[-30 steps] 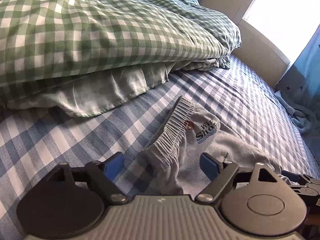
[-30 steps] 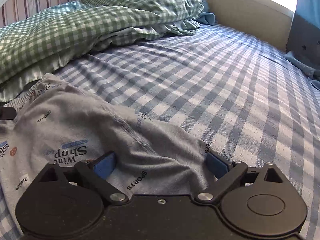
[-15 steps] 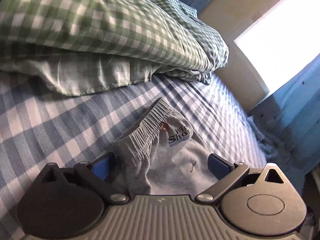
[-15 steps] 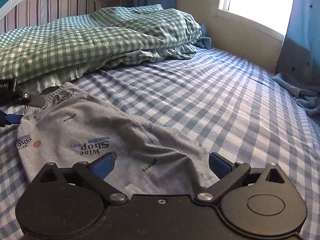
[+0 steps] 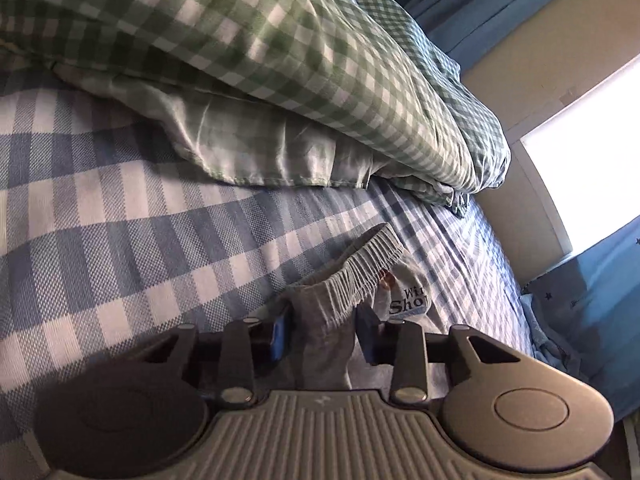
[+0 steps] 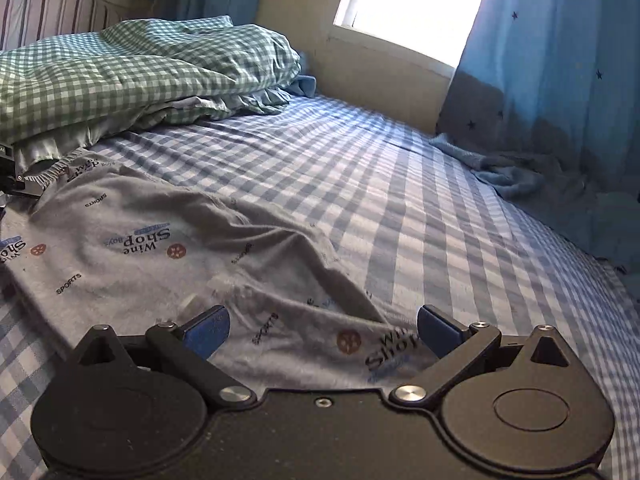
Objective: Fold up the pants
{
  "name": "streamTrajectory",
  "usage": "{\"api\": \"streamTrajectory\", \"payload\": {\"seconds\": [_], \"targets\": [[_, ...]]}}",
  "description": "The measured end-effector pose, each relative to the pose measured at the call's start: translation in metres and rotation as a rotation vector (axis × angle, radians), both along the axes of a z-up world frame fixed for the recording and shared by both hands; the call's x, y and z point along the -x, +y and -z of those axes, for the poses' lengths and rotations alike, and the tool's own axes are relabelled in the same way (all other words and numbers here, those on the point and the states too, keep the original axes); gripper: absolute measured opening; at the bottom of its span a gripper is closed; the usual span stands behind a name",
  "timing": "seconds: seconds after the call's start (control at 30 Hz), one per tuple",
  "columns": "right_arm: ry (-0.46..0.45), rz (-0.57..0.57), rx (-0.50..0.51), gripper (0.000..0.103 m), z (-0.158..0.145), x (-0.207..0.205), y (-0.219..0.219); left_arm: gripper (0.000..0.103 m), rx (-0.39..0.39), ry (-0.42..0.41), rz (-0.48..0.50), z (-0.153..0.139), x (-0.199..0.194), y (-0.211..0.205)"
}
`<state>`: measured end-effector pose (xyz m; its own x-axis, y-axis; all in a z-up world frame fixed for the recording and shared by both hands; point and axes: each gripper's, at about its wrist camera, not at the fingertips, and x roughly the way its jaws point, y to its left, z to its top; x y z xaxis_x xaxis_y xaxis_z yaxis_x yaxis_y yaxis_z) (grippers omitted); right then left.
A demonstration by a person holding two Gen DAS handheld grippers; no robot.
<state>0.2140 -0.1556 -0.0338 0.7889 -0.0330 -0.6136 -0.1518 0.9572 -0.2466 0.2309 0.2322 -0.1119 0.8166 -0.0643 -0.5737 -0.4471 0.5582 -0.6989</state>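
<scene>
**Bedroom Around the Bed**

A blue-and-white checked sheet [image 6: 400, 200] covers the bed. A green gingham duvet [image 6: 120, 76] lies bunched along the head edge, in front of a striped headboard [image 6: 60, 16]. Blue star-printed curtains [image 6: 560, 80] hang beside a bright window [image 6: 408, 4] at the far side, their hems spilling onto the bed's edge.

Left wrist view rolled, low over bedsheet [image 5: 120, 240]; right wrist view level, both sharing pants [image 6: 120, 240]
</scene>
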Motion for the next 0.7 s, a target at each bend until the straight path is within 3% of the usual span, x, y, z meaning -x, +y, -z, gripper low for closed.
{"api": "streamTrajectory", "payload": {"seconds": [0.1, 0.17, 0.23, 0.27, 0.3, 0.4, 0.63, 0.7], "targets": [[0.035, 0.026, -0.012, 0.100, 0.003, 0.013, -0.004, 0.046, 0.083, -0.036, -0.046, 0.008, 0.005, 0.005], [0.044, 0.032, -0.015, 0.100, 0.006, 0.019, -0.007, 0.049, 0.077, -0.034, -0.042, 0.007, 0.001, 0.004], [0.047, 0.045, -0.009, 0.100, 0.007, 0.020, -0.008, 0.046, 0.033, 0.005, -0.043, 0.001, -0.004, -0.001], [0.046, 0.054, -0.003, 0.100, 0.008, 0.019, -0.008, 0.032, 0.007, 0.040, -0.052, -0.002, -0.007, -0.004], [0.041, 0.063, 0.007, 0.100, 0.009, 0.018, -0.007, 0.025, -0.028, 0.072, -0.053, -0.005, -0.008, -0.006], [0.010, 0.083, 0.010, 0.101, 0.009, 0.019, -0.007, 0.017, -0.067, 0.079, -0.033, -0.012, -0.008, -0.008], [-0.076, 0.055, 0.004, 0.102, 0.017, 0.026, 0.005, 0.013, -0.225, 0.011, 0.035, -0.046, -0.005, -0.026], [-0.053, 0.031, 0.008, 0.102, 0.024, 0.021, 0.011, 0.013, -0.280, -0.018, 0.062, -0.059, -0.005, -0.035]]}}
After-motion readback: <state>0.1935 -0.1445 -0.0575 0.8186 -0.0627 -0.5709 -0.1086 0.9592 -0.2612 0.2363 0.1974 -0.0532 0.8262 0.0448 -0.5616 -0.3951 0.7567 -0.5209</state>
